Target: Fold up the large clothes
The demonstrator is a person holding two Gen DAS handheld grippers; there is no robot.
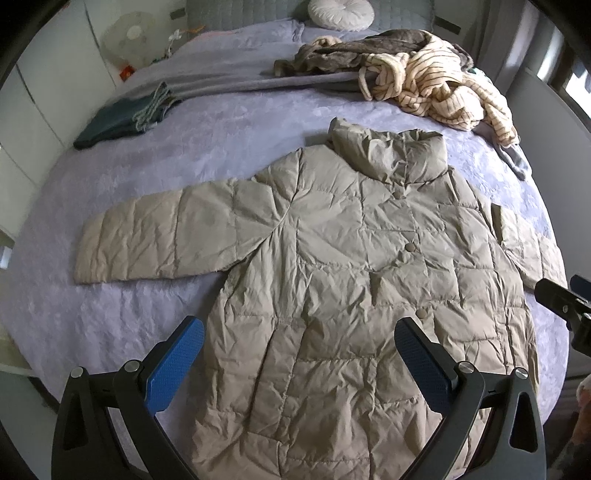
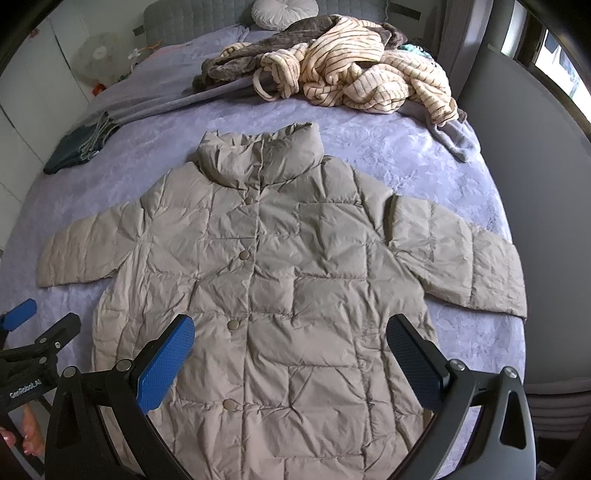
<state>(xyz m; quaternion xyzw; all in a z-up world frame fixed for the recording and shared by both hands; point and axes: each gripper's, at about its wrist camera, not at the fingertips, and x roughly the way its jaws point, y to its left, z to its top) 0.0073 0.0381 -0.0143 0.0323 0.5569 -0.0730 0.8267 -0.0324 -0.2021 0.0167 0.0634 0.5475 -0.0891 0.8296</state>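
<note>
A beige quilted puffer jacket (image 1: pixel 332 258) lies flat, front up and snapped shut, on the lavender bedspread (image 1: pixel 229 125), both sleeves spread sideways; it also shows in the right wrist view (image 2: pixel 280 266). My left gripper (image 1: pixel 299 332) is open and empty, held above the jacket's lower left body. My right gripper (image 2: pixel 291 332) is open and empty above the lower middle of the jacket. The right gripper also shows at the right edge of the left wrist view (image 1: pixel 569 306). The left gripper shows at the left edge of the right wrist view (image 2: pixel 33 332).
A heap of striped cream and brown fleece clothes (image 1: pixel 424 81) lies at the far side of the bed. Folded dark teal garments (image 1: pixel 122 122) lie at the far left. A round white cushion (image 1: pixel 341 14) rests at the grey headboard. A grey cloth (image 1: pixel 515 158) lies near the right edge.
</note>
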